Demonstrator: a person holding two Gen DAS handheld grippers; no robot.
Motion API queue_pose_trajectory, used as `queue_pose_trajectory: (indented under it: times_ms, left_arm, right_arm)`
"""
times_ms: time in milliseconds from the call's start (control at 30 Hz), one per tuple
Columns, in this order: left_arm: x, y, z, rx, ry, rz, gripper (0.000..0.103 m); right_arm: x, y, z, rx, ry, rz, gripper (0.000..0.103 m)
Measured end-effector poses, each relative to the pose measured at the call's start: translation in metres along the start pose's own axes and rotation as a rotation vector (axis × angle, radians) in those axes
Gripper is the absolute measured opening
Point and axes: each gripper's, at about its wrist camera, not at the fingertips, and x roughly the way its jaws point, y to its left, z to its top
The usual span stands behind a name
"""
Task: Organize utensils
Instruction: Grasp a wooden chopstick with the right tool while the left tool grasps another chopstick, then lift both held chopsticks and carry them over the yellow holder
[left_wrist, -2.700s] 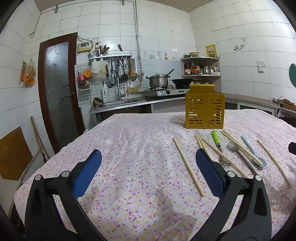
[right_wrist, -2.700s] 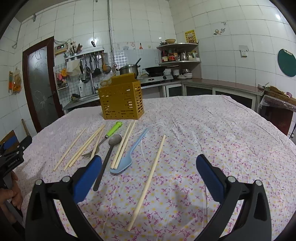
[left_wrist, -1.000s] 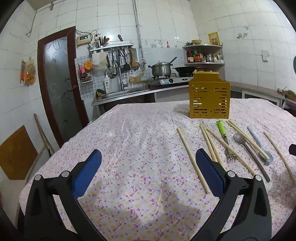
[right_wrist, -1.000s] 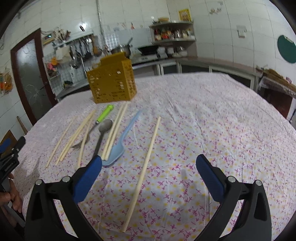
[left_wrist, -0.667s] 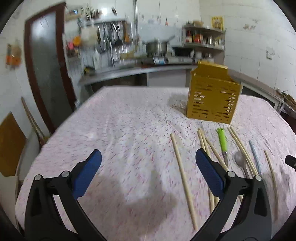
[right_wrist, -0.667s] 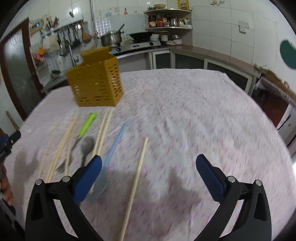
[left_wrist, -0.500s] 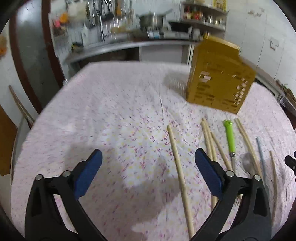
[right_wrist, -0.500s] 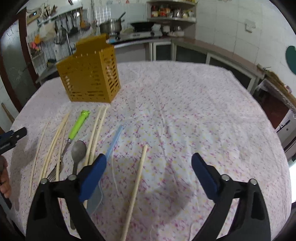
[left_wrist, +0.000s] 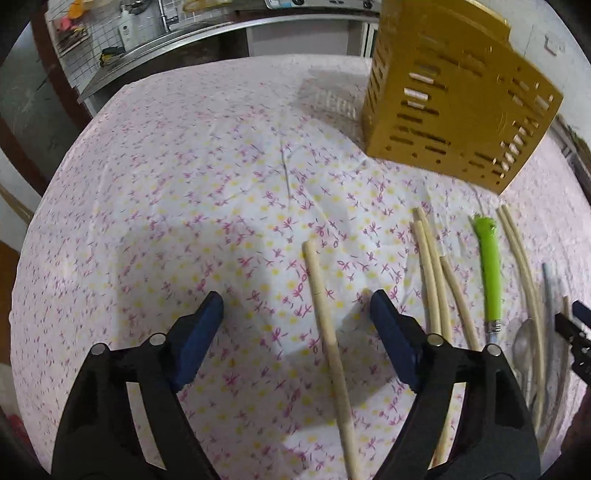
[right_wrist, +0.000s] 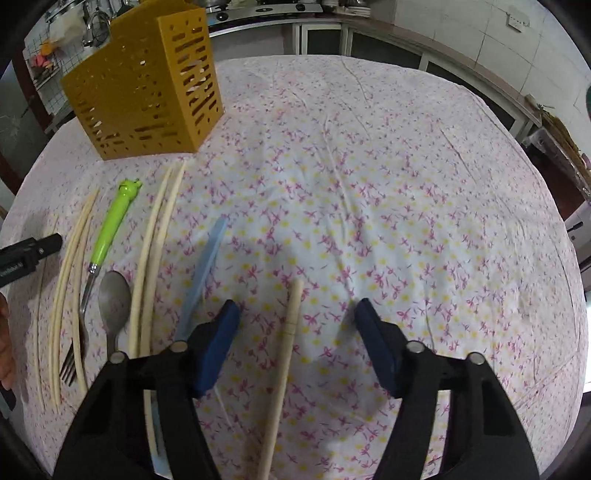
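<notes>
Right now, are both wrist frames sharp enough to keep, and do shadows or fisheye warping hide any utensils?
Left wrist view: the yellow slotted plastic utensil holder is slightly motion-smeared and bowed by the fisheye; the green-handled fork is soft. Right wrist view: sharper; soft gripper shadows fall on the floral tablecloth around the lone wooden chopstick, hiding nothing. Corners vignette black in both.

The right gripper (right_wrist: 295, 319) hangs low over the flowered tablecloth (right_wrist: 406, 184) with its blue pads wide apart, a single chopstick (right_wrist: 284, 354) lying between them. Left of it lie a blue spoon (right_wrist: 205, 266), paired chopsticks (right_wrist: 151, 258), a metal spoon (right_wrist: 114, 299) and a green-handled fork (right_wrist: 110, 232). The yellow basket (right_wrist: 147, 85) stands beyond.
</notes>
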Motion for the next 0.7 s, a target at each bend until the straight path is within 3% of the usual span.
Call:
queue_pose_trajectory:
  times_ms: [133,200,233,300,433,700]
  left_arm:
    - [-0.001,-0.006,0.004,0.023,-0.020,-0.007,0.065]
    - [-0.003,-0.012,0.006,0.053,-0.030,-0.016,0.041]
    - [-0.001,-0.015,0.010,0.062,-0.032,-0.017,0.034]
    - [-0.003,-0.018,0.009,0.080,-0.043,-0.023,0.011]
    - [-0.013,-0.016,0.008,0.072,-0.052,-0.060,0.005]
    - [-0.058,-0.006,0.009,0.056,-0.186,-0.147,0.004]
  right_arm:
    - [-0.002,0.006,0.000,-0.006,-0.009,-0.010,0.027]
    - [-0.006,0.007,0.003,-0.015,-0.007,-0.005,0.015]
    - [-0.007,0.007,0.002,-0.018,-0.007,-0.001,0.010]
    - [-0.009,0.007,0.002,-0.023,-0.006,0.010,0.008]
    - [-0.020,0.003,0.007,-0.034,-0.048,0.057,0.006]
    - [-0.056,0.005,0.027,-0.068,-0.190,0.146,0.006]
